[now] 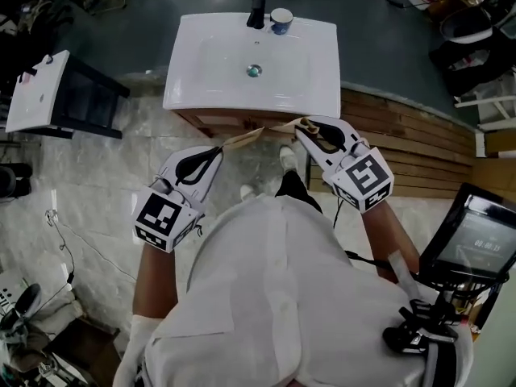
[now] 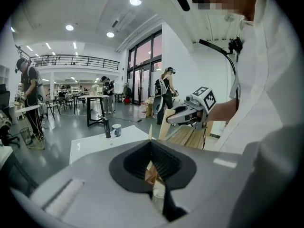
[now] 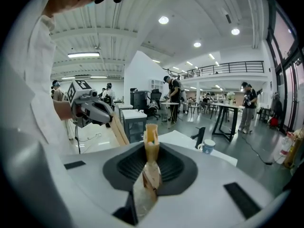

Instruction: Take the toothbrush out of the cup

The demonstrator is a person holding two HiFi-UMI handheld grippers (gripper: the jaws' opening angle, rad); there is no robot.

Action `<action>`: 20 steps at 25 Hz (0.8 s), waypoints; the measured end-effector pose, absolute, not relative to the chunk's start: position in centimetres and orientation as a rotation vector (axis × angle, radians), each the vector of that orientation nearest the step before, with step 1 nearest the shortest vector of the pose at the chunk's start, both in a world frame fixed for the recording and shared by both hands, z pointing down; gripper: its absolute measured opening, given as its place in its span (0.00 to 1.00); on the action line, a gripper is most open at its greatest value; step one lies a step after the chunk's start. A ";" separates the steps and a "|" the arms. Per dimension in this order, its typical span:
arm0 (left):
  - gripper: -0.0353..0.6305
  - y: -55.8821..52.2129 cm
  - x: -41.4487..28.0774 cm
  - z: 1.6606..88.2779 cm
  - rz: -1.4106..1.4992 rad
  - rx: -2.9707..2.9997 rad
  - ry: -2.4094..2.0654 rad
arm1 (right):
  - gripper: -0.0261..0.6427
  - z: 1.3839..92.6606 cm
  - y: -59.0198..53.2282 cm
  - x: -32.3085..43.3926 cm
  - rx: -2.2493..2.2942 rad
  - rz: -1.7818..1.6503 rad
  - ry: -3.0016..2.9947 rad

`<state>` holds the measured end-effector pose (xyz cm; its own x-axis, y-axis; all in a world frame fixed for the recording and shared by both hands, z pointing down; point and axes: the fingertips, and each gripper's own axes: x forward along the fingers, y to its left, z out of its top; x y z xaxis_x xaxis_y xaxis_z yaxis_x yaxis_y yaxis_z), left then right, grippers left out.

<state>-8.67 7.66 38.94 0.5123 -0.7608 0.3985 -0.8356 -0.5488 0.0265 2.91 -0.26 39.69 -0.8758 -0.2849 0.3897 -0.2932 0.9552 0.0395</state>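
Note:
A white and blue cup (image 1: 281, 20) stands at the back rim of the white sink (image 1: 193, 87), just right of the black faucet (image 1: 257, 10). No toothbrush can be made out in it from here. The cup also shows small in the left gripper view (image 2: 116, 130) and the right gripper view (image 3: 207, 147). My left gripper (image 1: 242, 139) hangs at the sink's front edge, tan jaws pressed together and empty. My right gripper (image 1: 292, 125) is beside it, also at the front edge, its jaws a narrow slit apart with nothing between them. Both grippers are far short of the cup.
A drain (image 1: 254, 71) sits mid-basin. Wooden planks (image 1: 403, 127) lie on the floor to the right, a white table (image 1: 36, 91) stands at left, and a screen on a stand (image 1: 476, 240) at lower right. Other people (image 3: 247, 106) stand far off in the hall.

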 end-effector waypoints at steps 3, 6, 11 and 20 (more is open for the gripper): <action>0.06 8.4 -8.9 38.9 0.523 2.536 -1.363 | 0.13 39.5 0.5 2.6 0.399 0.017 -2.709; 0.06 8.9 -9.1 39.0 0.532 2.536 -1.359 | 0.13 39.4 1.1 2.2 0.383 -0.003 -2.700; 0.06 9.4 -9.5 39.2 0.535 2.539 -1.353 | 0.12 39.2 1.9 1.6 0.360 -0.018 -2.697; 0.06 10.3 -10.0 39.5 0.528 2.533 -1.349 | 0.12 39.0 3.1 0.8 0.335 -0.022 -2.694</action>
<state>-9.96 10.27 39.45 0.5131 -0.7525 0.4128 -0.8328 -0.5529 0.0272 0.80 3.07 38.97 -0.8813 -0.2370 0.4088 -0.2302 0.9709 0.0666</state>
